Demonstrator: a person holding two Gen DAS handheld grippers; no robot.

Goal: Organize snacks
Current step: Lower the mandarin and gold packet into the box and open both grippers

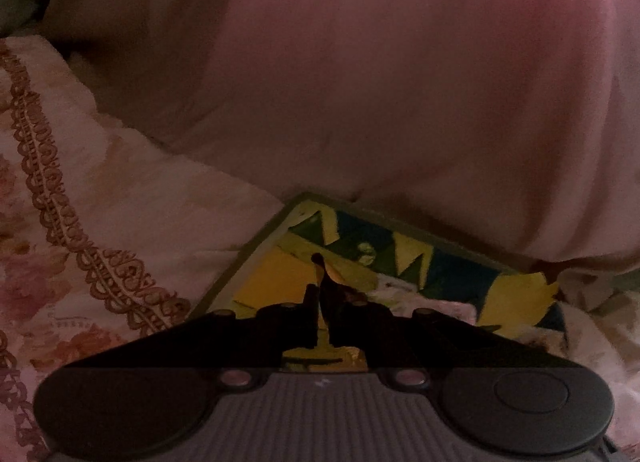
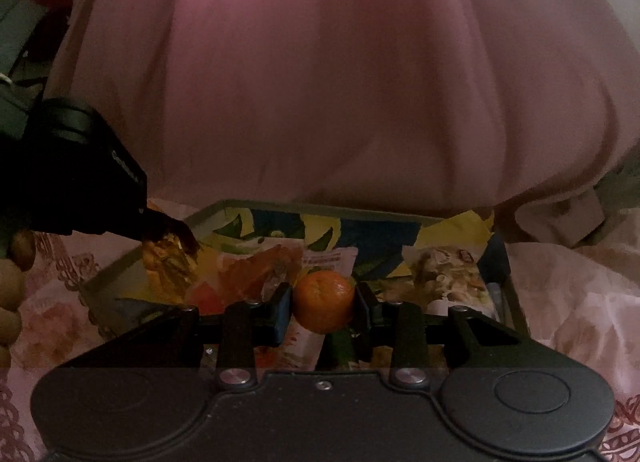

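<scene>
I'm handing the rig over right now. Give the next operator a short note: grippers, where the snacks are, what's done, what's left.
Left gripper: shut on a crinkly golden snack wrapper, over the tray's left end.
Right gripper: shut on a small orange, above the tray.
Tray sits on the floral bedspread; snack packets already lie in it.
Done: several packets in the tray.
Left: probably set down the wrapper and the orange.

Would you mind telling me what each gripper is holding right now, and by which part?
The right gripper holds a small orange, jaws pressing its two sides. The left gripper pinches a crinkly golden wrapper at its top edge, over the tray.
</scene>
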